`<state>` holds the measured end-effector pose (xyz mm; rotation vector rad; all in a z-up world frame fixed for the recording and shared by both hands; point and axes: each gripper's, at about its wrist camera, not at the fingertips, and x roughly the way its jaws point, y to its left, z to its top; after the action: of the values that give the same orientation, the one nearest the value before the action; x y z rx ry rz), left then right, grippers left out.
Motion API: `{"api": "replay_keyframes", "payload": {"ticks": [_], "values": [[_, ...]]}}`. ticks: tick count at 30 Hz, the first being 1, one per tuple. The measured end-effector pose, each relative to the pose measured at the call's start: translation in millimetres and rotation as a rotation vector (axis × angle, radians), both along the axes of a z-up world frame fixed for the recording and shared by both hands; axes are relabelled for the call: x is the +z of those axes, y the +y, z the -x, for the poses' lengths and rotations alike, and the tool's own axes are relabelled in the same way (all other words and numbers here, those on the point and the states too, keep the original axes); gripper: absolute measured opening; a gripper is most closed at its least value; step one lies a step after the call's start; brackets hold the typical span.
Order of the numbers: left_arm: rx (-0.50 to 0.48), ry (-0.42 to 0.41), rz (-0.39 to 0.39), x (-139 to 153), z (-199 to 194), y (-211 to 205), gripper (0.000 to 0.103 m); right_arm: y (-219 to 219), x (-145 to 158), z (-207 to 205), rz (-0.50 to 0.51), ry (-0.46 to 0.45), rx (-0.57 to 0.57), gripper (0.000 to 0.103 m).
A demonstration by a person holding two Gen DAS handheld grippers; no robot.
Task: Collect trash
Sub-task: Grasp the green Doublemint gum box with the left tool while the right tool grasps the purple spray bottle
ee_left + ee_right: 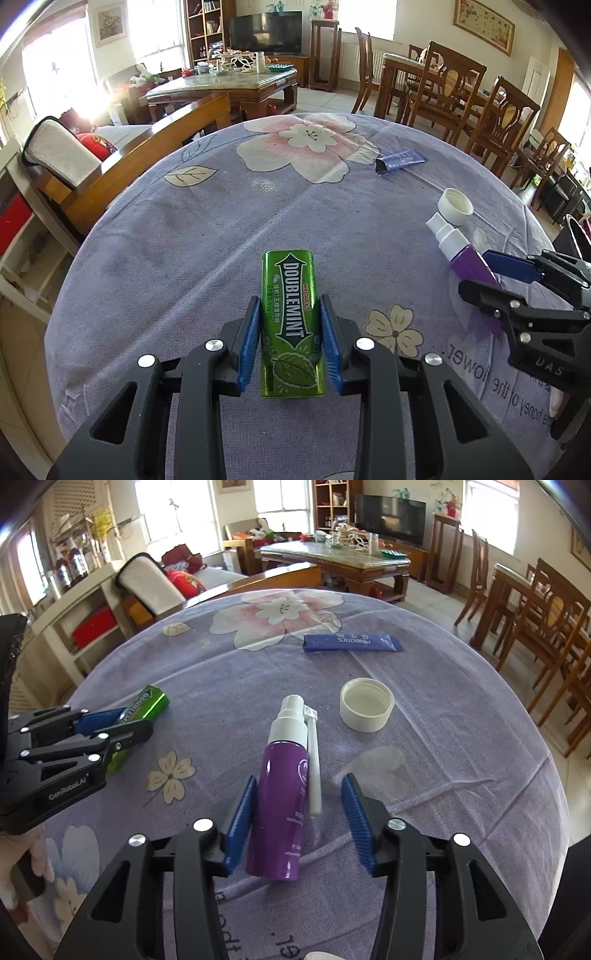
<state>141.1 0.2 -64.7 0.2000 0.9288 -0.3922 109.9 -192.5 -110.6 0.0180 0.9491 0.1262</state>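
Observation:
A green Doublemint gum tin lies on the purple flowered tablecloth. My left gripper is shut on it, a blue pad pressed against each long side. A purple spray bottle with a white nozzle lies between the pads of my right gripper. The left pad touches the bottle, the right pad stands clear of it, so this gripper is open. In the right wrist view the left gripper holds the tin at the left.
A white cap lies open side up just beyond the bottle. A blue probiotics sachet lies farther back. Wooden chairs stand past the table's right edge, a sofa past the left. A gloved hand shows at lower left.

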Motion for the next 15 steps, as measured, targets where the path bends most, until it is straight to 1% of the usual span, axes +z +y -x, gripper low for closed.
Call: {"api": "replay_keyframes", "payload": {"ticks": [2, 5, 8, 10, 12, 15], "values": [[-0.009, -0.001, -0.003, 0, 1, -2, 0.031, -3, 1, -1, -0.016, -0.002, -0.006, 0.034], [-0.033, 0.003, 0.016, 0, 2, -3, 0.031, -8, 2, -1, -0.049, -0.003, -0.008, 0.034], [-0.081, -0.005, 0.054, 3, 5, -3, 0.031, -13, 5, 3, -0.087, -0.015, -0.012, 0.034], [-0.103, 0.001, 0.040, 2, 7, -4, 0.031, -17, 8, 8, -0.106, -0.022, -0.014, 0.034], [-0.106, 0.012, 0.045, 0, 8, -2, 0.030, -21, 12, 13, -0.130, -0.031, -0.016, 0.034], [-0.090, -0.010, 0.048, 4, 12, 5, 0.030, -26, 19, 23, -0.159, -0.050, -0.016, 0.034]]}}
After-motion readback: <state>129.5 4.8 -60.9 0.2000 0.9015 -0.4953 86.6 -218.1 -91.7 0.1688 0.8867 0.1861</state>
